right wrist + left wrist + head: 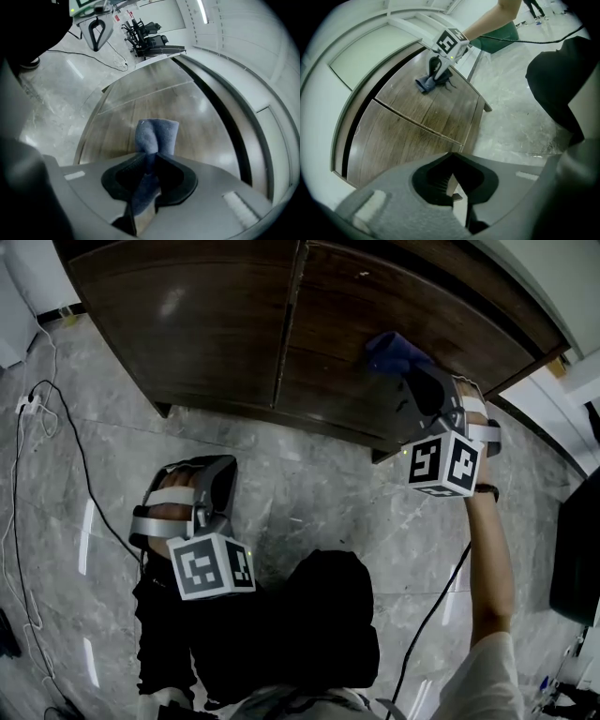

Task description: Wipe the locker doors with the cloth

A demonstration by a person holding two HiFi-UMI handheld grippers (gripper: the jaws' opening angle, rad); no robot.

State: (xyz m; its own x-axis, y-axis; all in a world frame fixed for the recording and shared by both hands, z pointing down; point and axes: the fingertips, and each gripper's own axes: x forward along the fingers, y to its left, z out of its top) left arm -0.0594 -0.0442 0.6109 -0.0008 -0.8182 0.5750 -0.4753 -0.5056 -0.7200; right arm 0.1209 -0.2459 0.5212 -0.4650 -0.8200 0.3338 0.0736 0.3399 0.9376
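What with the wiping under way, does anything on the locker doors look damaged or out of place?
Nothing is broken or spilled. Only a small pale fleck marks the right locker door, above where the right hand-held gripper holds the blue cloth. Loose cables trail across the floor.

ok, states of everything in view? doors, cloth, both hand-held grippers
Left locker door: shut.
Right locker door: shut.
Cloth: bunched, clamped, pressed on the right door.
Right hand-held gripper: shut on cloth.
Left hand-held gripper: jaws together, empty, held off the locker.
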